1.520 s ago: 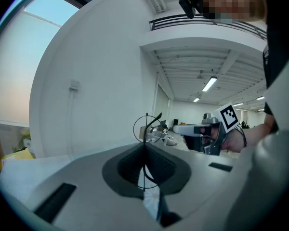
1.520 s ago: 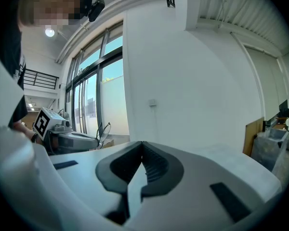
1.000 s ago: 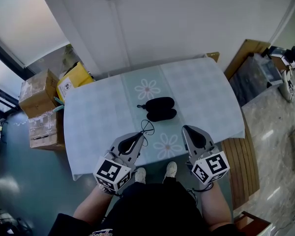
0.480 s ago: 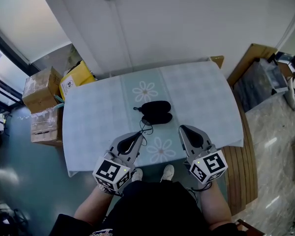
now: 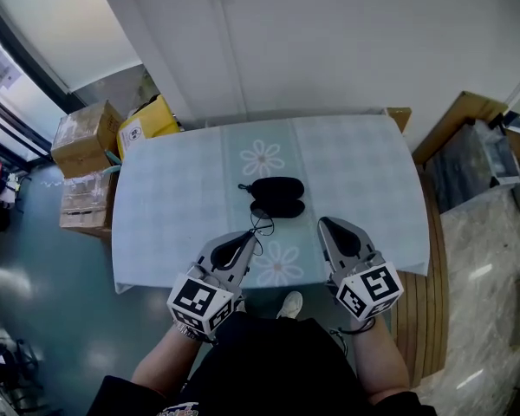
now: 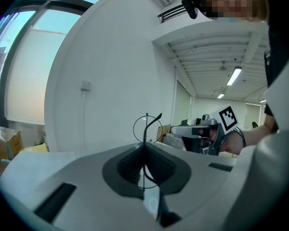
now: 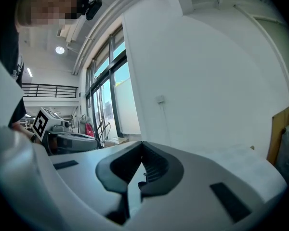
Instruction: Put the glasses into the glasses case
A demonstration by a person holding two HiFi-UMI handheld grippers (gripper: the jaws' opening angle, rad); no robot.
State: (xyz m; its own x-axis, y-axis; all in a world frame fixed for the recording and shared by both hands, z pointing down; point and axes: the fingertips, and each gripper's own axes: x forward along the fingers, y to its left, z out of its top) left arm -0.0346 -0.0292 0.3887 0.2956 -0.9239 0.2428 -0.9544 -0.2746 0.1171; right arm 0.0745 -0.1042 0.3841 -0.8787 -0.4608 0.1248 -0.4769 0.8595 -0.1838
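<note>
A black glasses case lies near the middle of the table and shows two dark halves, apparently open. Just in front of it, my left gripper is shut on thin wire-framed glasses, which stick out past its tips toward the case. In the left gripper view the wire frame rises from between the closed jaws of the left gripper. My right gripper hovers over the table's near edge, to the right of the case. It is shut with nothing in it, as the right gripper view confirms.
The table wears a pale blue-green checked cloth with flower prints. Cardboard boxes and a yellow box stand on the floor at its left. Wooden boards lean at the right. A white wall runs behind.
The head view has shifted a little, so the table sits slightly lower and further right in frame. Both grippers keep the same pose in front of the case.
</note>
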